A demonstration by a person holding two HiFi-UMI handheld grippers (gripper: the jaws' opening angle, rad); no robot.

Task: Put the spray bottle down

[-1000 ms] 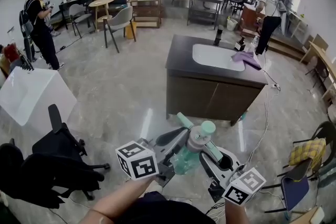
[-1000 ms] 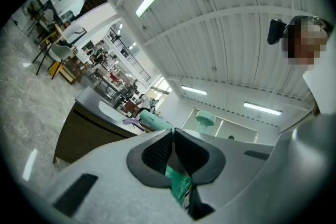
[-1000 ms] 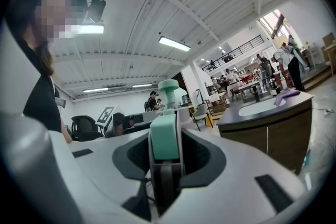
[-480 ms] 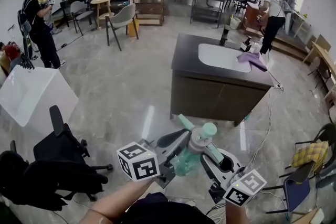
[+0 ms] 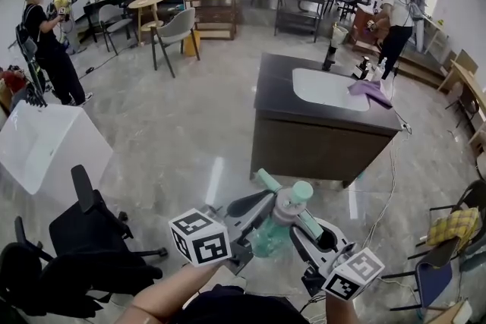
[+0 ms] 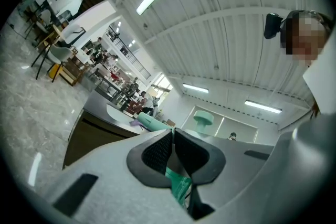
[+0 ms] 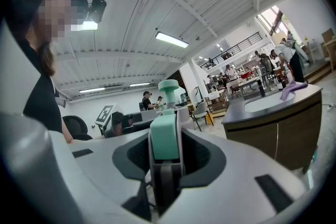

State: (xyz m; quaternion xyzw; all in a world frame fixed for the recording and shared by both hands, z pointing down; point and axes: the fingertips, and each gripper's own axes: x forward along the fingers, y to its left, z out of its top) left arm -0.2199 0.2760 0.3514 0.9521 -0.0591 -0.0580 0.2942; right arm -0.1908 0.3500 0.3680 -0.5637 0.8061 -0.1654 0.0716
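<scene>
A spray bottle (image 5: 267,234) with a clear green body and a mint head (image 5: 292,197) hangs in the air low in the head view, held from both sides. My left gripper (image 5: 257,218) is shut on it; in the left gripper view (image 6: 173,150) green plastic (image 6: 178,186) shows pinched between the dark pads. My right gripper (image 5: 305,222) is shut on the mint head (image 7: 164,136), which fills the gap between its jaws (image 7: 164,162). Ahead stands a dark counter (image 5: 282,91) with a white basin (image 5: 328,87).
A purple cloth (image 5: 372,92) and dark bottles (image 5: 331,53) sit on the counter. A black office chair (image 5: 87,220) is at the left, a white box (image 5: 42,144) beyond it. A chair with yellow cloth (image 5: 448,224) stands at the right. People stand at the left and behind the counter.
Both grippers have carried the bottle forward together; the dark counter looks a little nearer. The grips on the bottle are the same. The person behind the counter has straightened up.
</scene>
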